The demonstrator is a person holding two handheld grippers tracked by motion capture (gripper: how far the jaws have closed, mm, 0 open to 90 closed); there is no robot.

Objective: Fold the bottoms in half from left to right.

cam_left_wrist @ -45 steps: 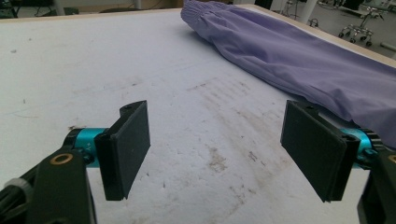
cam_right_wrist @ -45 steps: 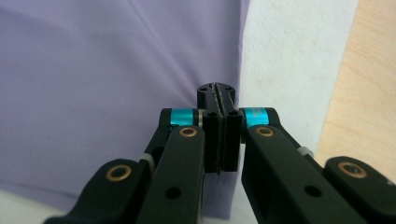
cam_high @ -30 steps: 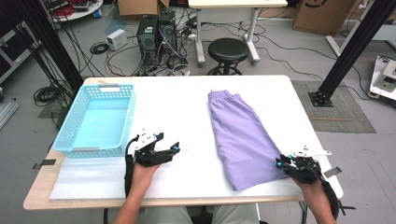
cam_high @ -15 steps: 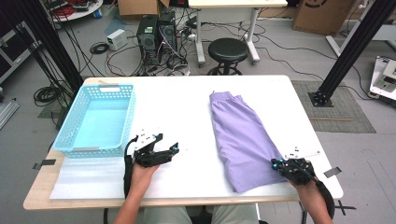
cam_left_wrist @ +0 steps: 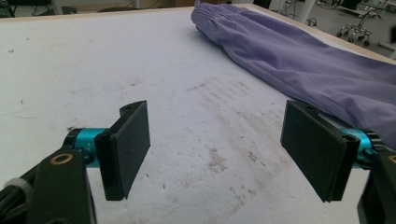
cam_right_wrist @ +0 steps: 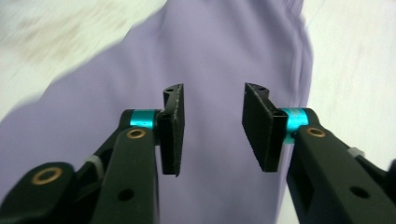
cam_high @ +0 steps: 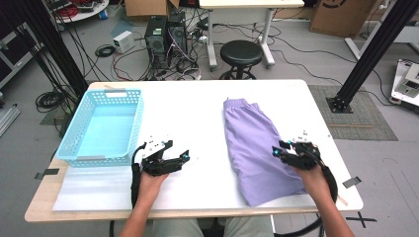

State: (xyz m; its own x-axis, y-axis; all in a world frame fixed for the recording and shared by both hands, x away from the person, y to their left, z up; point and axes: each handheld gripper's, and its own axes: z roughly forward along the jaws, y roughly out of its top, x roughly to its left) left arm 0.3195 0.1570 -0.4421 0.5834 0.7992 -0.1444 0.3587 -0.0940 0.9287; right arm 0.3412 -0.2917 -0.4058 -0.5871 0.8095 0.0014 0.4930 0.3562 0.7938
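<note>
The right tool (cam_high: 282, 149) now hangs over the near half of the purple shorts (cam_high: 252, 143), further in over the cloth than a moment ago, when it sat at the garment's near right corner. Its jaws have just been opening and stand part-way apart with nothing pinched between them; the right gripper view shows bare fabric in the gap. I read this as a corner just let go after a fold or a tug, so the cloth is free again and the next grip has yet to be chosen. The left tool (cam_high: 175, 150) has kept its place on the bare desk (cam_high: 197, 108), jaws spread wide and empty, pointing toward the shorts, which lie folded lengthwise on the right half of the desk, waistband at the far end. Count: one pair of shorts, one light blue basket (cam_high: 101, 127) at the left, empty, and two tools.
</note>
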